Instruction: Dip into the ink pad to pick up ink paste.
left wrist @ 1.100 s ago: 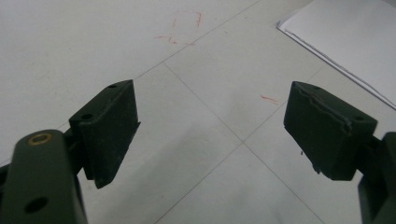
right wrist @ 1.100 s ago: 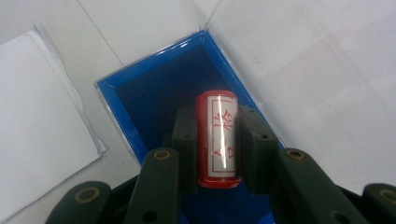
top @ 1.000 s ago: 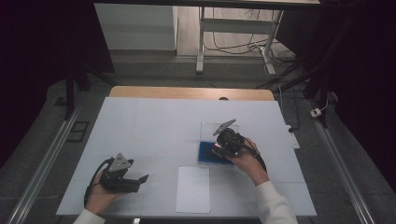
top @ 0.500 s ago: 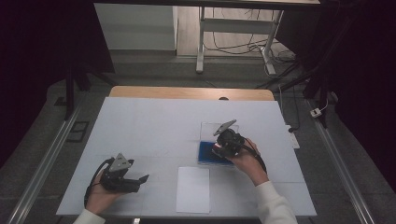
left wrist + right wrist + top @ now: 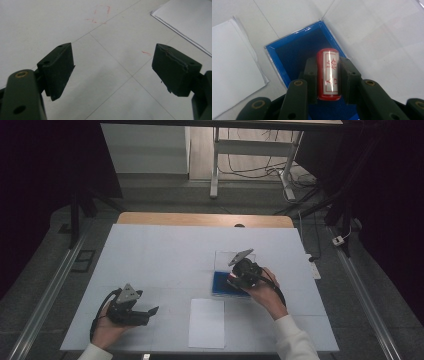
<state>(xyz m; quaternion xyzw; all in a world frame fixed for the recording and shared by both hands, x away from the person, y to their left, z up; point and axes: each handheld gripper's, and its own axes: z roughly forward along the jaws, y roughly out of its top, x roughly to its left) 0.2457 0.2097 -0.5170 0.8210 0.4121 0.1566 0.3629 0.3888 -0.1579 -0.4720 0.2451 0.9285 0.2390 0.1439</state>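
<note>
On the right half of the white table (image 5: 165, 255), the right tongs (image 5: 329, 75) clamp a red cylindrical stamp (image 5: 328, 73), its white label bearing red characters, with a black jaw pressed to each side. The stamp hangs over the dark blue pad of an open ink box (image 5: 294, 53), whose clear lid (image 5: 372, 30) lies folded back on the far side. From the high view, the person's right hand (image 5: 265, 292) holds those tongs over the blue box (image 5: 220, 282), right of the table's centre. Near the front edge, a white sheet of paper (image 5: 207, 322) lies between the two hands. At the near left, the left tongs (image 5: 112, 70) rest low over the bare table, jaws spread wide apart with nothing between them, the paper's corner (image 5: 190, 17) just beyond.
</note>
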